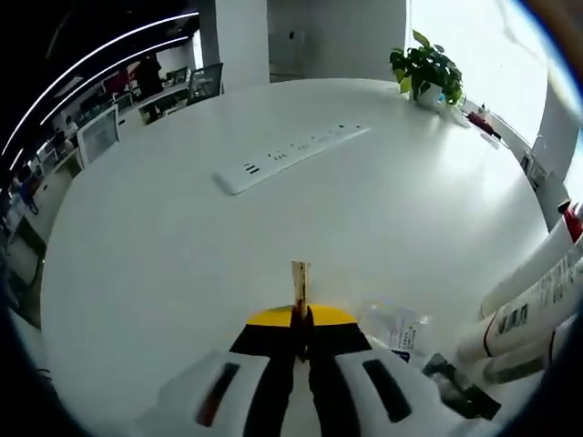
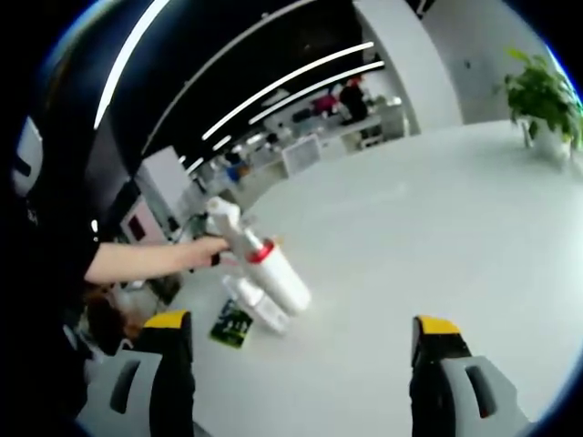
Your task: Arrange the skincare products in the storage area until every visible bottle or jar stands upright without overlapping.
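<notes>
My left gripper (image 1: 301, 320) has its yellow-tipped jaws pressed together, and a thin gold-brown strip (image 1: 299, 282) sticks up from between them. Just right of it a small clear jar (image 1: 397, 328) stands on the white table (image 1: 182, 255). White tubes (image 1: 533, 296) lie tilted at the right edge, one with a red cap (image 1: 572, 220). My right gripper (image 2: 302, 323) is wide open over bare table with nothing between its jaws. Ahead of it to the left lie a white bottle with a red collar (image 2: 278, 273), a smaller white bottle (image 2: 257, 306) and a dark green packet (image 2: 231, 324).
A white power strip (image 1: 291, 155) lies across the middle of the table. A potted plant (image 1: 428, 71) stands at the far edge. A person's hand (image 2: 205, 250) reaches in from the left beside the bottles. Office desks (image 2: 310, 150) lie beyond the table.
</notes>
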{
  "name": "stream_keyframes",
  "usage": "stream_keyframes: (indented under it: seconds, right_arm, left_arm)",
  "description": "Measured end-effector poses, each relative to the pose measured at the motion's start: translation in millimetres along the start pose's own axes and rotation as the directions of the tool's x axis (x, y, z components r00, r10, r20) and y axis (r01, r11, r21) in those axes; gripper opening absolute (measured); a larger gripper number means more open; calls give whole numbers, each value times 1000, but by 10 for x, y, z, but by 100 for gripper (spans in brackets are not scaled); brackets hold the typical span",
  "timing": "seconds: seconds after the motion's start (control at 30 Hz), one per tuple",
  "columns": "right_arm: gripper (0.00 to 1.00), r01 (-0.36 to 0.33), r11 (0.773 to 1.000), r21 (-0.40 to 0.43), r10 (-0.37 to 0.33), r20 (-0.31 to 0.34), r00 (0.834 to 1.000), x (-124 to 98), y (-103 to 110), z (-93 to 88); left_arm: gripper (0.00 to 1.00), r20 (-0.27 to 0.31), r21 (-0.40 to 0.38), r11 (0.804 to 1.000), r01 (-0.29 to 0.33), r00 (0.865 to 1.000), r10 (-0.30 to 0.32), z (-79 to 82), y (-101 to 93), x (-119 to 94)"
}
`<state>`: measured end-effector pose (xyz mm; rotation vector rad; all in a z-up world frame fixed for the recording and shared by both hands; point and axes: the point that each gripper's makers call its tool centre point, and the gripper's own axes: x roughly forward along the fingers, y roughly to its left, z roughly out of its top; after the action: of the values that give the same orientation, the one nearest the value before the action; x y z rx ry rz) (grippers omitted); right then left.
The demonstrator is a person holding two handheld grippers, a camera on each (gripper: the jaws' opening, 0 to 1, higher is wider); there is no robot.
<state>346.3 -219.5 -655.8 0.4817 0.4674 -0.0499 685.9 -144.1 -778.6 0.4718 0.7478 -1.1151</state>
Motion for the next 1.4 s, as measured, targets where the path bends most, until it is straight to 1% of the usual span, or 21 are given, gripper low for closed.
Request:
stream_keyframes:
  seconds: [0.03, 0.13, 0.3, 0.43, 0.5, 0.6, 0.67, 0.8, 0.9, 1.07, 1.1, 1.23, 1.3, 1.4]
  right_arm:
    - [98, -2, 1000, -3, 2, 1, 1000, -2, 8, 9]
    - [98, -6, 1000, -9, 6, 3, 1000, -6, 31, 33]
    - [98, -18, 1000, -20, 18, 6, 1000, 10, 106, 85]
    - [98, -34, 999, -31, 34, 16, 999, 24, 177, 144]
    - [97, -47, 998, -42, 48, 19, 999, 32, 229, 179]
    - [91, -68, 995, -71, 70, 25, 997, 28, 307, 229]
    - [92, -78, 994, -73, 80, 27, 996, 26, 347, 250]
    - [92, -94, 992, -86, 96, 21, 995, 4, 420, 284]
    - [93, -104, 990, -97, 107, 32, 994, -32, 463, 330]
    - [93, -112, 989, -94, 117, 49, 992, -61, 512, 380]
    - [93, -120, 987, -105, 126, 56, 990, -77, 569, 404]
    - [91, -133, 984, -120, 139, 47, 989, -86, 665, 417]
    - [90, -140, 981, -133, 147, 39, 988, -89, 717, 419]
    - [90, -162, 973, -163, 170, 35, 985, -110, 849, 446]
  left_arm:
    - [6, -4, -15, 1000, 4, 1000, -4, -14, 4, -17]
    - [5, -4, -8, 1000, 7, 1000, -7, -25, 6, -66]
    - [5, 19, -22, 999, 23, 1000, -23, 47, -22, -203]
    - [5, 40, -10, 999, 40, 998, -40, 87, -61, -327]
    - [5, 49, 10, 999, 50, 998, -50, 97, -79, -390]
    - [4, 49, 39, 996, 82, 995, -84, 91, -104, -495]
    - [4, 49, 57, 994, 90, 994, -93, 88, -122, -569]
    - [4, 58, 61, 994, 96, 993, -100, 107, -149, -669]
    - [4, 69, 71, 993, 98, 992, -103, 136, -194, -785]
    - [4, 77, 87, 991, 101, 991, -107, 153, -248, -956]
    - [4, 80, 91, 991, 101, 991, -108, 155, -257, -988]
    - [4, 79, 116, 987, 108, 990, -118, 135, -297, -1128]
    - [4, 78, 122, 986, 116, 989, -126, 123, -312, -1223]
    - [4, 89, 133, 983, 126, 986, -138, 135, -326, -1402]
